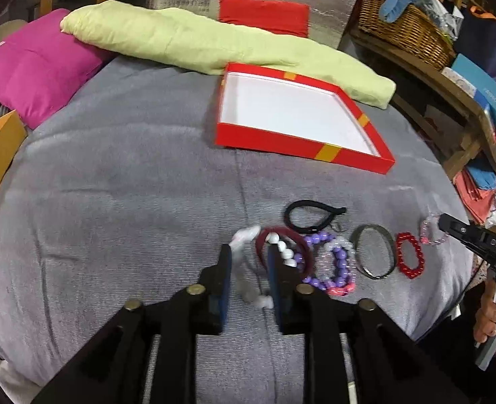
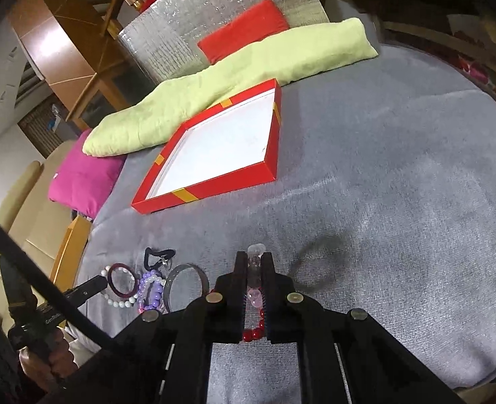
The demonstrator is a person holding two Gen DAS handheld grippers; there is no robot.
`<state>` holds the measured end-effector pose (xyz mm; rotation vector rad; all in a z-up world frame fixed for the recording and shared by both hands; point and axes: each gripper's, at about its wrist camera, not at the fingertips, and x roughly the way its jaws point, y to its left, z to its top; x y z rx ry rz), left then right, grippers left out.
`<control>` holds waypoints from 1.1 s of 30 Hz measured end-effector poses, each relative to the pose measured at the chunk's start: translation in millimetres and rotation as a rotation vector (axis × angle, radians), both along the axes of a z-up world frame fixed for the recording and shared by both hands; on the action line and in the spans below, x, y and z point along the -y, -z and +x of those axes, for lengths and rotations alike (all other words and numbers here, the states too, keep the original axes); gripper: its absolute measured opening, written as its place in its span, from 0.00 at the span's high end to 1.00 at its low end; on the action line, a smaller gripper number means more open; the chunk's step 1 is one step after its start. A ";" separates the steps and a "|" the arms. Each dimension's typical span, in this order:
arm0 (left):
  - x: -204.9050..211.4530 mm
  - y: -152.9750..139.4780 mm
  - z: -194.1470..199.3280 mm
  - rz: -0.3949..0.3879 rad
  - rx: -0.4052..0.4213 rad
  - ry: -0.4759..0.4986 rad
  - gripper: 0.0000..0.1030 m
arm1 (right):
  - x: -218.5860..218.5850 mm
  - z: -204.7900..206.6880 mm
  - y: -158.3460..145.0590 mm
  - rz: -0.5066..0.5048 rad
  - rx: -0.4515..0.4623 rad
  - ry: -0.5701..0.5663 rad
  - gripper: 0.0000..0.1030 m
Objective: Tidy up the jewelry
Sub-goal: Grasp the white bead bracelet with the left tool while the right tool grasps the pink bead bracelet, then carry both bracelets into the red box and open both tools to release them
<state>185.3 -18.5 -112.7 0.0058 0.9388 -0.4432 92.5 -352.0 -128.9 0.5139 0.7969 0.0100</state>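
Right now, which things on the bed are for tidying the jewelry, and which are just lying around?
For the job:
- red box, nothing in it
- white bead bracelet
- purple bead bracelet
- metal bangle
- red bead bracelet
- pink bead bracelet, pinched in the right claw

Just lying about:
- green pillow
- pink pillow
- wicker basket

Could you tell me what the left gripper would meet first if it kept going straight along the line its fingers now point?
Most likely the white bead bracelet, which already lies between the left gripper's parted jaws, with the grey blanket right beneath it. The dark red bangle sits just beyond; depth is hard to judge.
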 end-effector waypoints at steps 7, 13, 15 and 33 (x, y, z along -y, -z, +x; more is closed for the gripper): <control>2.6 18.2 6.8 0.159 -0.014 -0.048 0.56 | -2.5 0.9 -0.1 0.006 0.008 -0.002 0.92; -4.3 23.6 6.9 0.146 -0.053 -0.046 0.68 | -3.0 1.5 0.1 0.010 0.004 -0.012 0.92; -8.1 23.5 5.6 0.124 -0.066 -0.040 0.70 | -3.1 2.2 -0.2 0.010 0.004 -0.011 0.92; -0.5 15.5 -1.4 0.099 -0.013 0.002 0.91 | -19.1 4.3 -7.3 -0.008 0.043 -0.047 0.92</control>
